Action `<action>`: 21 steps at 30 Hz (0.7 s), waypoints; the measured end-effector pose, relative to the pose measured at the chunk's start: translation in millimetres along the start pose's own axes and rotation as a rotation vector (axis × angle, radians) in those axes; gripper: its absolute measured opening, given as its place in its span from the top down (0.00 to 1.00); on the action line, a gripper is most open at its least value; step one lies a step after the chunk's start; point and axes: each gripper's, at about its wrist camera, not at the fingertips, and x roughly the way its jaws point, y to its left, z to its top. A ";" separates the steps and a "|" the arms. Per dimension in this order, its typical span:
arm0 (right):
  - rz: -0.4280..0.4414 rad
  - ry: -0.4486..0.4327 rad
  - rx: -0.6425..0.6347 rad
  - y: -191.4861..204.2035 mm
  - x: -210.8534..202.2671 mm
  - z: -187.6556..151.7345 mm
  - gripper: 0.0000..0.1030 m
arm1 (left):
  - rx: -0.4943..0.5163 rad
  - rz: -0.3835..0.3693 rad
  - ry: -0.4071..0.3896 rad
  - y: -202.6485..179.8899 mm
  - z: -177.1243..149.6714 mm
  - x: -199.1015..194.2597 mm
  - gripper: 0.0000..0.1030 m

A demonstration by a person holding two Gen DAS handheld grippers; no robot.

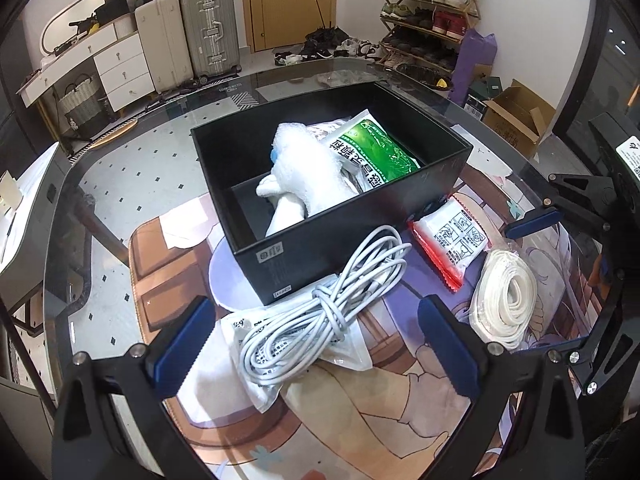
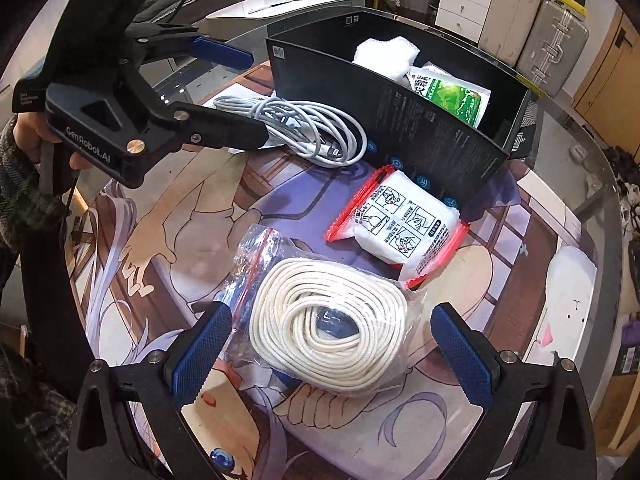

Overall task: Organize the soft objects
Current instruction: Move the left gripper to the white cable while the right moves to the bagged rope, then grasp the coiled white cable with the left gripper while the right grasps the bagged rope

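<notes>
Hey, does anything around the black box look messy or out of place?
Nothing is spilled or damaged. The gray cable bundle sprawls over a white packet, leaning on the black box. The bagged white rope and red-edged packet lie outside it.

Right claw (image 2: 326, 350) gapes around bagged white rope coil (image 2: 330, 330), beside black box (image 2: 400, 120).

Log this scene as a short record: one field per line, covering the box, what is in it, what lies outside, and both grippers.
box: black box, open top
in box: white bubble wrap bundle, green packet
outside, on mat: grey cable coil lying on a white pouch, red-edged packet, bagged white rope
left gripper: open, around the cable coil
right gripper: open, around the bagged rope
</notes>
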 end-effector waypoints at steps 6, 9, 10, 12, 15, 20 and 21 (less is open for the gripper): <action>-0.006 0.016 0.002 6.3 8.2 3.9 0.02 | 0.002 -0.018 0.014 2.9 0.4 6.0 0.14; -0.009 0.035 0.000 8.2 15.8 3.1 0.02 | 0.005 -0.030 0.014 4.2 0.6 7.3 0.20; -0.003 0.042 0.006 8.1 18.1 2.7 0.02 | 0.007 -0.035 0.015 4.4 0.7 7.6 0.22; 0.002 0.042 0.018 6.6 22.3 4.1 0.02 | 0.009 -0.039 0.017 4.6 0.6 8.0 0.28; -0.004 0.043 0.019 7.2 23.9 4.3 0.03 | 0.013 -0.039 0.018 3.8 -0.4 9.5 0.30; -0.004 0.041 0.021 8.2 27.3 0.8 0.04 | 0.015 -0.040 0.034 3.5 -4.0 11.6 0.44; -0.003 0.040 0.021 8.5 27.7 0.6 0.04 | 0.019 -0.038 0.039 3.7 -4.9 11.9 0.46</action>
